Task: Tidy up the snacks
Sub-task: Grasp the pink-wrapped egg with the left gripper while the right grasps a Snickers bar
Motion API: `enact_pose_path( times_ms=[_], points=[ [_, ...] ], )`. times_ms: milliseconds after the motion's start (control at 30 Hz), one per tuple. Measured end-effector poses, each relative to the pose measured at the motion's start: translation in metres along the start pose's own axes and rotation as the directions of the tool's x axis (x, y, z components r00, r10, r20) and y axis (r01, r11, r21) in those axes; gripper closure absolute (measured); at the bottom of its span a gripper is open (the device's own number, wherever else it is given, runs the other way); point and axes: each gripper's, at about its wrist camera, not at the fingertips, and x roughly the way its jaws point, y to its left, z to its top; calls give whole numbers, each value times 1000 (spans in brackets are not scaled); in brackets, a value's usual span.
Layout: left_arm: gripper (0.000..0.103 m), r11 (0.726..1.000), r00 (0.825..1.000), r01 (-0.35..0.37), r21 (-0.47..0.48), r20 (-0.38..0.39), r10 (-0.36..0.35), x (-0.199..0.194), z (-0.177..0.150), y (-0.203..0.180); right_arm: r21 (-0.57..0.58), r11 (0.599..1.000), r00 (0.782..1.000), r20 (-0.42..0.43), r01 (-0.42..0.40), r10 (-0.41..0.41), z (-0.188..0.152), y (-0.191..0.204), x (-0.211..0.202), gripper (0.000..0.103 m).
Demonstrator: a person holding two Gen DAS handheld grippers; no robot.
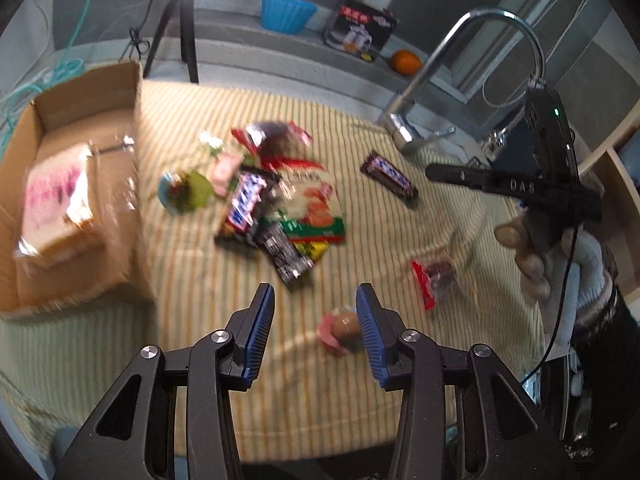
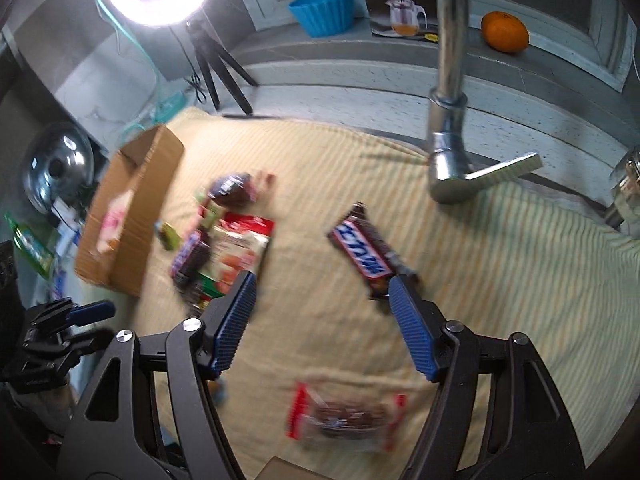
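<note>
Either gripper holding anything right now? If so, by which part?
Nothing held. The left gripper is open above the cloth, a small pink-wrapped snack loose beside one finger. The right gripper is open, empty.

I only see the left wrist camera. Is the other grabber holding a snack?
Observer: No. The right gripper is open and empty above the cloth.
Operator: What's closest to it?
Observer: The Snickers bar. Its near end lies right beside one fingertip; I cannot tell if they touch.
Operator: What's the bright thing at the top of my picture?
Observer: A ring light, switched on, on a tripod.
</note>
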Motion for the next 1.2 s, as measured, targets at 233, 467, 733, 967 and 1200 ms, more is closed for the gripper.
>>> enact_pose_path(
  times_ms=[233, 467, 733, 967, 1200],
  points=[
    [61, 998, 998, -61, 10, -1, 61, 33, -33, -30, -155, 987, 998, -47, 33, -40, 1, -11, 20, 19],
    [52, 984, 984, -175, 19, 23, 175, 61, -49, -41, -294, 955, 995, -67, 52, -74, 4, -6, 43, 19],
    [61, 972, 966, -236, 13, 114, 233, 69, -48, -41, -327, 944, 992, -90, 54, -88, 12, -5, 70, 19],
    [71, 973, 966, -232, 6, 124, 229, 62, -51, -35, -354, 935, 990, -114, 37, -83, 7, 0, 78, 46],
    [75, 976, 967, -217, -14, 131, 217, 60, -51, -32, -320, 947, 992, -113, 16, -55, 8, -6, 72, 73]
  ],
)
